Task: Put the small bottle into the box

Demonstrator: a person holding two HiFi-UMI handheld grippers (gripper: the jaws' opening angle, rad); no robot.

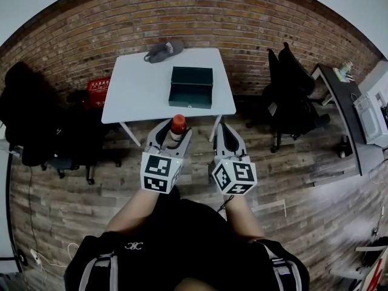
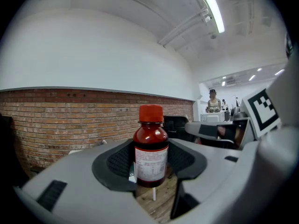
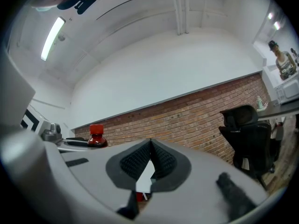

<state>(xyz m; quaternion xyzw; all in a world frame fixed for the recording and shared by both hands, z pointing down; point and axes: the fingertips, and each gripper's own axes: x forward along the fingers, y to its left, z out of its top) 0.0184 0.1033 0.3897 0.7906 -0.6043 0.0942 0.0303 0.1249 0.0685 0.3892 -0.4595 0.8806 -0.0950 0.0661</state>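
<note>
Left gripper [image 1: 173, 136]: jaws clenched on the bottle [image 2: 151, 149], pads pressing its labelled body from both sides. The bottle stands upright, red cap uppermost, most likely so that it can go into the box base first without tipping. It hangs over the floor, just short of the table's [image 1: 138, 91] near edge, so it is not yet above the box.

Right gripper [image 3: 150, 143]: jaws closed tip to tip, nothing between them. It rides beside the left gripper and appears idle.

Box [image 1: 190, 99]: dark green, open at the top, near the table's middle. No contents show in it. A grey bundle [image 1: 163, 51] lies apart at the far edge.

Judgement: transport stage; placement outstanding.
</note>
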